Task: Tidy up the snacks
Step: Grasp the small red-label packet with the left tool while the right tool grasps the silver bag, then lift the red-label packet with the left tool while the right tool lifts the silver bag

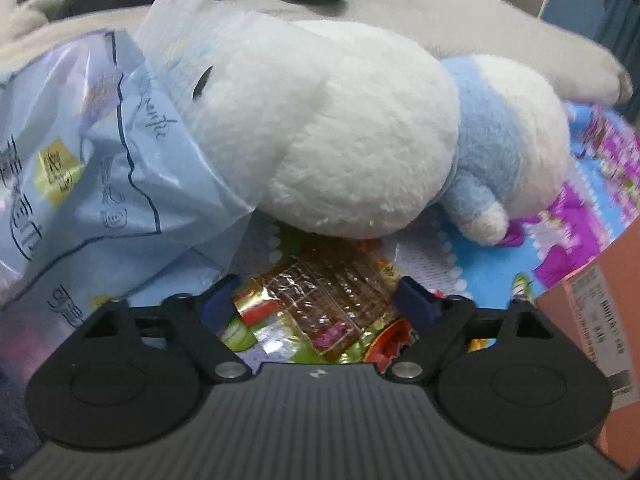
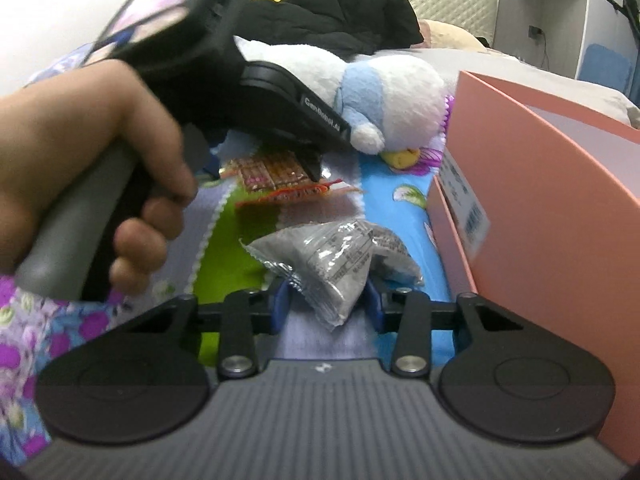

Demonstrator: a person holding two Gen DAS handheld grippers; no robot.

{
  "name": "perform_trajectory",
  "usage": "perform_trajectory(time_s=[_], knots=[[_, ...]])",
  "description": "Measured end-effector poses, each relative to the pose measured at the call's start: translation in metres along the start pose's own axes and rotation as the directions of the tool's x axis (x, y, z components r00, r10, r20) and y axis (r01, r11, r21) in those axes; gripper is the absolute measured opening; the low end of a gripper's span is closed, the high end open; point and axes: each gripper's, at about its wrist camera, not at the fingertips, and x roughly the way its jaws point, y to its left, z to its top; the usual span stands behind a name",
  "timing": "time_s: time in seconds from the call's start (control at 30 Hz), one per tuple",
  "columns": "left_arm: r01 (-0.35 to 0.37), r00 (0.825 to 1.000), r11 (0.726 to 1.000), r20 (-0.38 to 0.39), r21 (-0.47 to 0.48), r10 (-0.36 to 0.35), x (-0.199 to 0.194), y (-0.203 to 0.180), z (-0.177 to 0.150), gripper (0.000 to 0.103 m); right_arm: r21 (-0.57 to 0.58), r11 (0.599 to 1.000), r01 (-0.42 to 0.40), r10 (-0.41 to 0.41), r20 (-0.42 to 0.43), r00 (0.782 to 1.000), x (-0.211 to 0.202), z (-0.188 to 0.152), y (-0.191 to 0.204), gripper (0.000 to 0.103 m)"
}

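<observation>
My left gripper [image 1: 316, 304] is open, its blue pads on either side of a clear-wrapped brown snack bar [image 1: 332, 304] lying on the colourful bedspread. The same bar [image 2: 272, 174] shows in the right wrist view under the left gripper's tip [image 2: 308, 160]. My right gripper [image 2: 330, 300] is shut on a silver-grey snack packet [image 2: 332, 264], held just above the bed beside a pink box [image 2: 540, 200]. A large light-blue snack bag [image 1: 80, 168] lies at the left.
A white and blue plush toy [image 1: 340, 140] lies right behind the snack bar and shows in the right view [image 2: 384, 96]. The pink box [image 1: 600, 312] stands at the right. Black clothing [image 2: 340, 20] and a grey pillow [image 1: 480, 28] lie further back.
</observation>
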Motion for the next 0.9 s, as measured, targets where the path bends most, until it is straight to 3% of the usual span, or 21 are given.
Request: perform_trajectory(time_s=[0.27, 0.47, 0.5, 0.53, 0.73, 0.9], knots=[[-0.012, 1.0, 0.999, 0.014, 0.037, 0.011, -0.009, -0.01, -0.01, 0.066, -0.031, 0.999, 0.019, -0.019, -0.014, 1.0, -0.019, -0.014, -0.003, 0.042], [0.024, 1.0, 1.0, -0.001, -0.005, -0.024, -0.033, 0.005, -0.027, 0.048, -0.054, 0.998, 0.011, -0.012, -0.027, 1.0, -0.036, -0.025, -0.001, 0.042], [0.029, 1.0, 0.999, -0.002, -0.015, -0.029, -0.036, 0.007, -0.03, 0.042, -0.057, 0.998, 0.009, -0.011, -0.03, 0.999, -0.039, -0.028, -0.001, 0.042], [0.032, 0.999, 0.999, 0.001, -0.022, -0.032, -0.04, 0.01, -0.033, 0.03, -0.067, 0.998, 0.006, -0.009, -0.031, 0.999, -0.044, -0.031, 0.001, 0.042], [0.085, 0.996, 0.994, 0.015, -0.065, -0.085, -0.065, 0.016, -0.058, 0.01, -0.075, 0.997, -0.009, 0.006, -0.045, 0.999, -0.064, -0.043, 0.002, 0.042], [0.124, 0.992, 0.987, 0.041, -0.099, -0.121, -0.095, 0.015, -0.08, 0.008, -0.077, 0.997, -0.023, 0.019, -0.045, 0.999, -0.079, -0.049, 0.002, 0.042]])
